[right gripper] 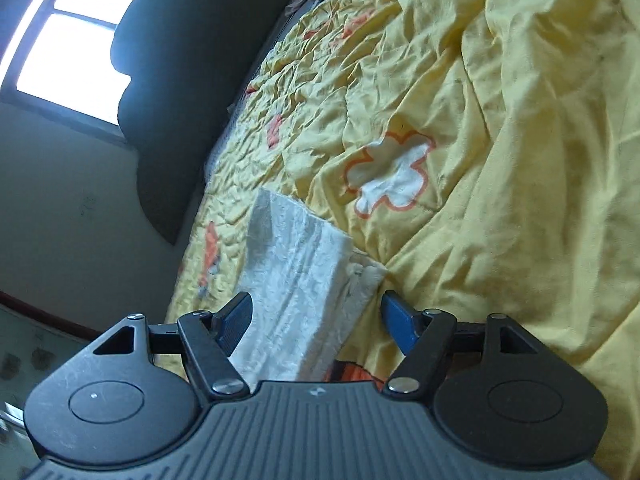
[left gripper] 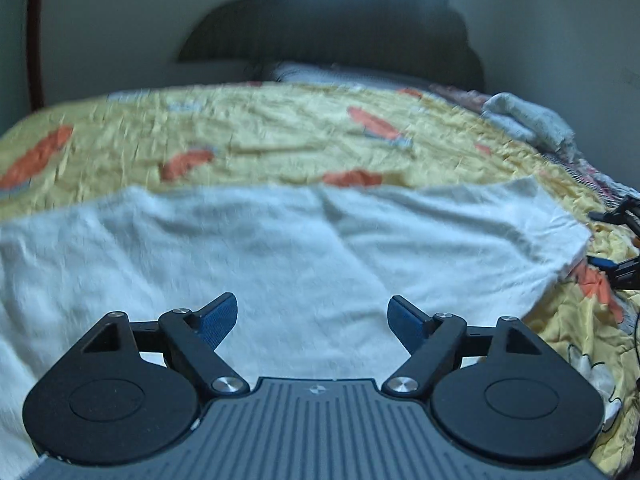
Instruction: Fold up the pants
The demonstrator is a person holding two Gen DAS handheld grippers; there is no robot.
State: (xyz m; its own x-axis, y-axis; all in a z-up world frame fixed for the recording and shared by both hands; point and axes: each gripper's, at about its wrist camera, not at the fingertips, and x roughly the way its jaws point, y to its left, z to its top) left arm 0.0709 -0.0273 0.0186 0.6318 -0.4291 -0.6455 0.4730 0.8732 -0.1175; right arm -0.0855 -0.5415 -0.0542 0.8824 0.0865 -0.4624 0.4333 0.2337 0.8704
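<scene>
White textured pants lie spread flat across the near part of a yellow quilted bed cover. My left gripper is open and empty, hovering low over the pants' near part. In the right wrist view the pants run as a long folded strip away from me, with a bunched end at their right side. My right gripper is open and empty, its jaws standing either side of the strip's near end. The right gripper also shows at the right edge of the left wrist view.
The bed cover is wrinkled, with orange and white prints. A dark headboard stands at the far end. A grey-white bundle of cloth lies at the far right. A bright window and wall are left.
</scene>
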